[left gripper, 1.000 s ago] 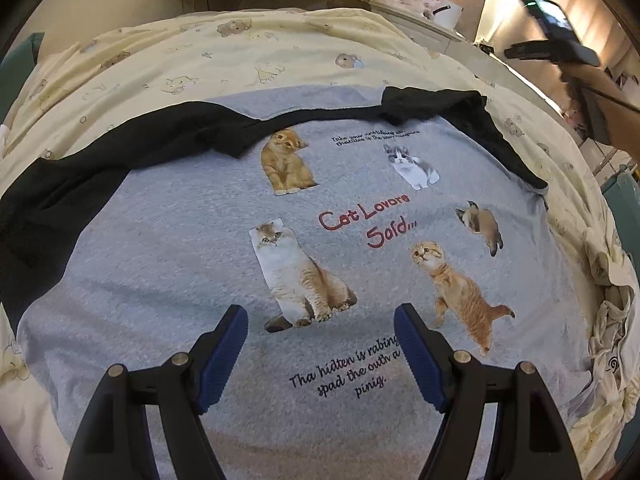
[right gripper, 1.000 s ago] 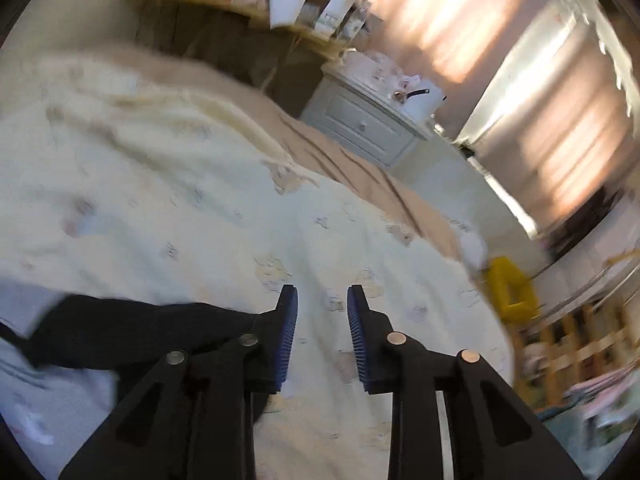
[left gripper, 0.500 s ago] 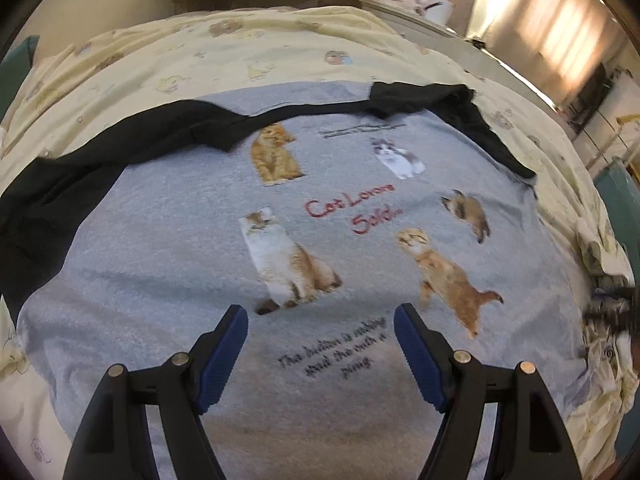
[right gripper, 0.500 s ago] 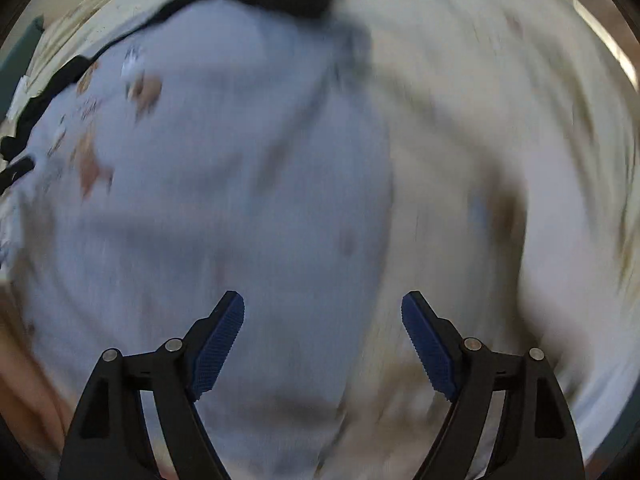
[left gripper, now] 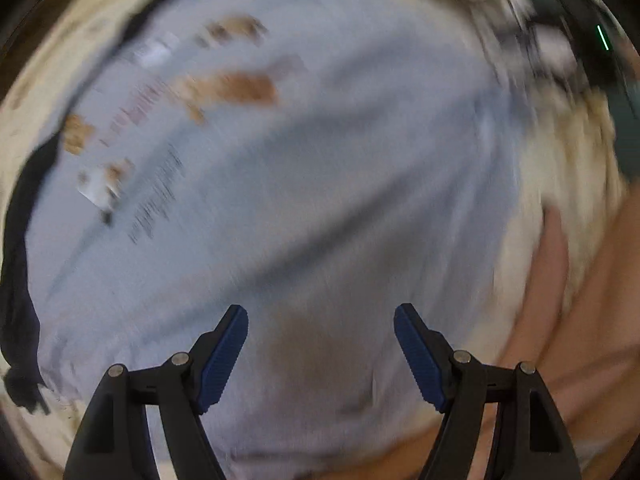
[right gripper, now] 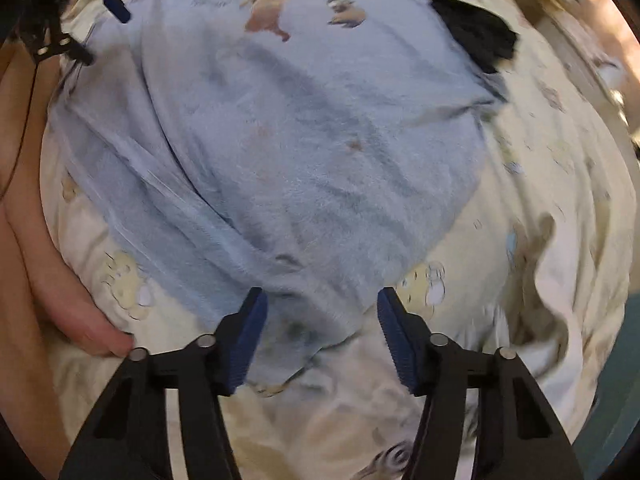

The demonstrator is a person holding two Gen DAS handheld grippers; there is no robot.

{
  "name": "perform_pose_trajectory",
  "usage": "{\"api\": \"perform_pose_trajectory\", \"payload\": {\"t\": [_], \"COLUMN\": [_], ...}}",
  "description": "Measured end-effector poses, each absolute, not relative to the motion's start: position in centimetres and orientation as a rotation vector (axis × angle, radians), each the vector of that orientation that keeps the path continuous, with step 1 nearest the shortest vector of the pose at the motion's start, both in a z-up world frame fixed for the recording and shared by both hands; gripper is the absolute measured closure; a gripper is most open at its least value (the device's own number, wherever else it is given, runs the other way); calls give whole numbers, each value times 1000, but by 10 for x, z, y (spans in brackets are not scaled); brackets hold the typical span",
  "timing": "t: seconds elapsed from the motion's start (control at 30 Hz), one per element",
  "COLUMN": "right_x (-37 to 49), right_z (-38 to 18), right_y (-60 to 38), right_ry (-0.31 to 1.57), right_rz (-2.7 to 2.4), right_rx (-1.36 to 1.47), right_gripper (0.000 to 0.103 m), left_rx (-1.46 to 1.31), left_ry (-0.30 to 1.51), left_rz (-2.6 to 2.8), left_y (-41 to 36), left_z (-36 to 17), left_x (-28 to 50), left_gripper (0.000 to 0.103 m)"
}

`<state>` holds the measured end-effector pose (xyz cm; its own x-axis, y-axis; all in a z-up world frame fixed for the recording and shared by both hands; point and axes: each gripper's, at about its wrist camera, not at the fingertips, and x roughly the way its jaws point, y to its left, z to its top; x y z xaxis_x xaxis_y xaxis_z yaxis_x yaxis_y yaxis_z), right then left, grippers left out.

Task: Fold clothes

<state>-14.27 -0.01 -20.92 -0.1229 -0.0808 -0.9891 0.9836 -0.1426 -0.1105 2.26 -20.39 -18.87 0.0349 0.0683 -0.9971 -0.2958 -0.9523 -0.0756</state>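
A grey T-shirt (right gripper: 304, 128) with cat prints and black sleeves (right gripper: 476, 32) lies spread on a cream bedspread. In the right wrist view my right gripper (right gripper: 320, 316) is open, its blue pads either side of the shirt's near hem corner. In the blurred left wrist view the shirt (left gripper: 280, 184) fills the frame and my left gripper (left gripper: 320, 344) is open just above its lower part, holding nothing. The left gripper also shows at the top left of the right wrist view (right gripper: 108, 0).
The cream bedspread (right gripper: 540, 240) with small animal prints lies rumpled to the right of the shirt. The person's bare arm (right gripper: 48, 280) is at the left edge of the right wrist view, and skin (left gripper: 580, 320) shows at the right of the left wrist view.
Both grippers have swung down from above the bed toward the shirt's lower edge. The right gripper opened from nearly shut and now straddles the hem corner. The left view turned and blurred.
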Motion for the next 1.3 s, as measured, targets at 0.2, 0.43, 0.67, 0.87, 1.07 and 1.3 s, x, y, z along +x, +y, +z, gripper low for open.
{"api": "perform_pose_trajectory", "payload": {"t": [0.2, 0.43, 0.67, 0.87, 1.07, 1.3], "right_x": [-132, -124, -94, -70, -49, -83], "right_z": [-241, -232, -195, -207, -244, -203], "right_y": [-13, 5, 50, 87, 113, 129], "right_ry": [1318, 1341, 1298, 1203, 1293, 1060], "right_rz": [-1214, -1246, -1150, -1042, -954, -1184], "right_rx": [1141, 1071, 1137, 1300, 1399, 1509], "right_gripper": [49, 99, 100, 99, 102, 97], "left_rx": [-2139, -2139, -2186, -2158, -2157, -2147], "left_ry": [486, 662, 625, 574, 498, 348], "left_rz": [1865, 1771, 1449, 1316, 1291, 1388], "left_y": [-190, -172, -157, -149, -154, -179], "left_z": [-219, -239, -231, -230, -234, -212], "left_x": [45, 46, 80, 95, 86, 61], "left_gripper": [27, 99, 99, 100, 100, 48]}}
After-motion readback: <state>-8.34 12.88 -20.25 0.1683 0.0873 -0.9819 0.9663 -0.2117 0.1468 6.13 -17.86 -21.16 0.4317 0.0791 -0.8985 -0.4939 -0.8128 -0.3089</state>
